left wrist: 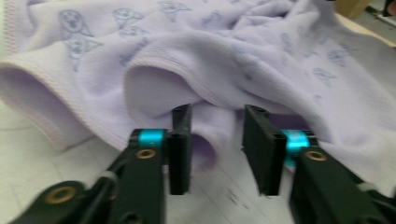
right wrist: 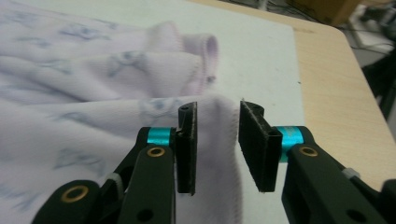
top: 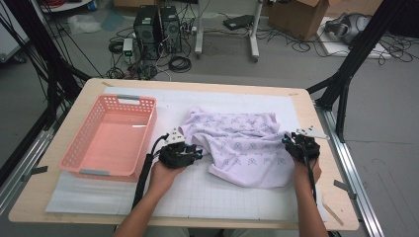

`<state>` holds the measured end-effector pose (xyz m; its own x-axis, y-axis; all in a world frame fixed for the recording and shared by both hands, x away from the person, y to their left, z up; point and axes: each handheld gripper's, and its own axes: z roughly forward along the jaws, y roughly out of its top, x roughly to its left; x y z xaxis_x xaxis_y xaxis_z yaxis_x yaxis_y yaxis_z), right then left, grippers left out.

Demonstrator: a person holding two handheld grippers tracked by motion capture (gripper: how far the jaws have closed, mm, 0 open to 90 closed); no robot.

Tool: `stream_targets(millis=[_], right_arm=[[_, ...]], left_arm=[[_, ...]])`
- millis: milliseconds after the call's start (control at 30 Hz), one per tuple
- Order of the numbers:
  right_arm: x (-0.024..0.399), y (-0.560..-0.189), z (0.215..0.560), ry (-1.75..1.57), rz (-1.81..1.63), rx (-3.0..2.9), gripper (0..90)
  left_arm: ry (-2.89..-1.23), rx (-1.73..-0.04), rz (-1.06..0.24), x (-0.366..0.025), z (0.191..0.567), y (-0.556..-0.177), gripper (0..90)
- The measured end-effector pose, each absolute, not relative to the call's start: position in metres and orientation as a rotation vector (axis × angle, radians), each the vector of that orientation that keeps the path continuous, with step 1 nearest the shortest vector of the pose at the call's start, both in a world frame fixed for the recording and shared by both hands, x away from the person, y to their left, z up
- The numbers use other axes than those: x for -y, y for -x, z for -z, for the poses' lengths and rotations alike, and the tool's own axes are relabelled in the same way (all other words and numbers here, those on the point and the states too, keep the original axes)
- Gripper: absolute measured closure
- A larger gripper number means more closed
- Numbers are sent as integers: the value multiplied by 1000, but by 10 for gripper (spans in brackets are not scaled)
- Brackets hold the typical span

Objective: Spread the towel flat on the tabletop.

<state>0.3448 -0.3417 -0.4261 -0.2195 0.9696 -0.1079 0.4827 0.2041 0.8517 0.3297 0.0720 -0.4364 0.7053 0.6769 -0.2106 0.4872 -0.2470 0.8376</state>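
A crumpled pale lilac cloth [top: 237, 143] with a faint blue print lies on the white mat, right of centre. My left gripper [top: 196, 154] is at the cloth's left edge. In the left gripper view, my left gripper [left wrist: 219, 114] stands with its jaws apart and a small fold of the cloth [left wrist: 233, 56] pokes in between them, unpressed. My right gripper [top: 289, 140] is at the cloth's right edge. In the right gripper view, my right gripper [right wrist: 218, 109] has its jaws apart astride the hemmed edge of the cloth [right wrist: 70, 102], with a gap left at one pad.
A pink plastic basket [top: 148, 126] with nothing in it stands on the left of the white gridded mat [top: 197, 192]. The wooden table edge [top: 341, 163] runs close on the right. Computers, cables and boxes sit on the floor beyond the table.
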Motion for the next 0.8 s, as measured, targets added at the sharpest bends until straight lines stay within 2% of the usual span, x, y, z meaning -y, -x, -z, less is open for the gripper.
stream_targets(millis=[100, 233, 567, 733, 800], right_arm=[[339, -328, 425, -1319, -968, -1845, 643], [331, -306, 424, -1236, -1013, -1891, 643], [326, -283, 424, -1161, -1071, -1948, 646], [329, -281, 424, -1171, -1086, -1942, 647], [329, -281, 424, -1174, -1090, -1937, 647]], left_arm=[[-1953, -884, -211, -63, 444, -325, 751], [-1965, -883, -197, -43, 448, -326, 746], [-2055, -835, -200, 6, 447, -317, 460], [-2077, -789, -210, 23, 447, -311, 442], [-2081, -752, -210, 32, 448, -308, 476]])
